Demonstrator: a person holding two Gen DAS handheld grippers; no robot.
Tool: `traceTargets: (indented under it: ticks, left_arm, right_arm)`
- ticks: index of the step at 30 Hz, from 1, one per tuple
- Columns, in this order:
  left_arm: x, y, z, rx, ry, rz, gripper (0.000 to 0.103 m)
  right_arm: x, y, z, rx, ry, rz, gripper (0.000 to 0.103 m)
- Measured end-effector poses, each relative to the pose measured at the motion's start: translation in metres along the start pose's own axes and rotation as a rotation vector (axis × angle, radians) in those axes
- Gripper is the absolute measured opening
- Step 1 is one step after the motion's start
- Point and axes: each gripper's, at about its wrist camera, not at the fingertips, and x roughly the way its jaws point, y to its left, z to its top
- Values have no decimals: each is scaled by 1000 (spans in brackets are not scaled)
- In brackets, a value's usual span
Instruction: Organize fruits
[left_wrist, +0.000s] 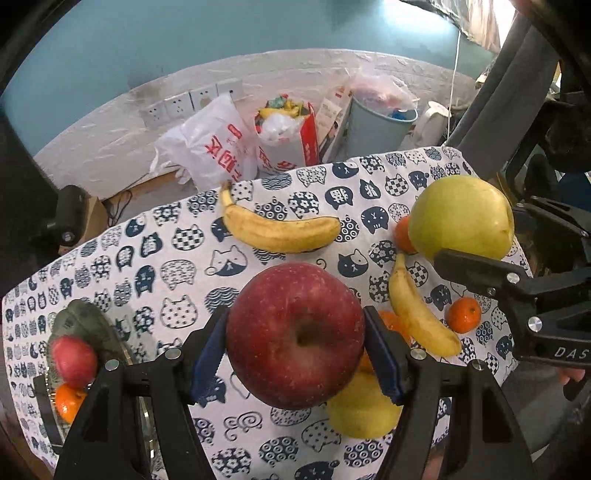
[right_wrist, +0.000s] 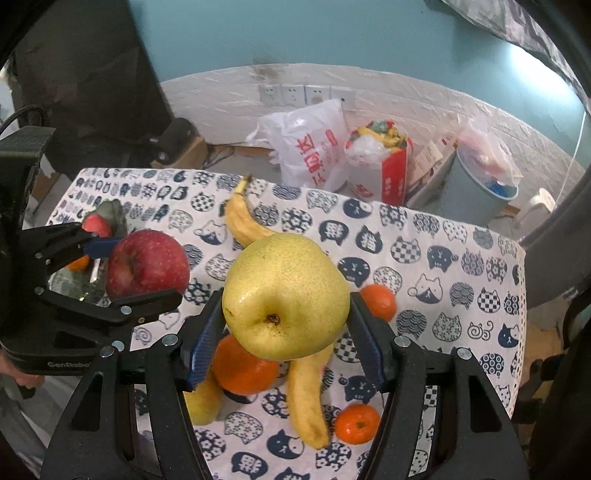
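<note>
Apple, big dark-red (left_wrist: 295, 336), clamped in left hand-held gripper (left_wrist: 295, 354); yellow-green pear (right_wrist: 286, 295) clamped in right hand-held gripper (right_wrist: 286, 341), above cat-print counter (right_wrist: 461, 295). Right view alone shows orange mandarin (right_wrist: 243, 365) under pear.

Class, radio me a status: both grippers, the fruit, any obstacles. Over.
Left gripper shut on apple. Right gripper shut on pear. Both lifted over cloth. Plate holds fruit; path looks open.

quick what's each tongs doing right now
Left tongs: closed on the apple, off the table.
Right tongs: closed on the pear, off the table.
</note>
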Motion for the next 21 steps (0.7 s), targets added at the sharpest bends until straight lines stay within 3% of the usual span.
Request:
traceTargets:
  ticks: [21]
  left_arm:
    - [-43, 53, -36, -76, -50, 22, 72]
  right_arm:
    - [-5, 62, 18, -94, -26, 57, 65]
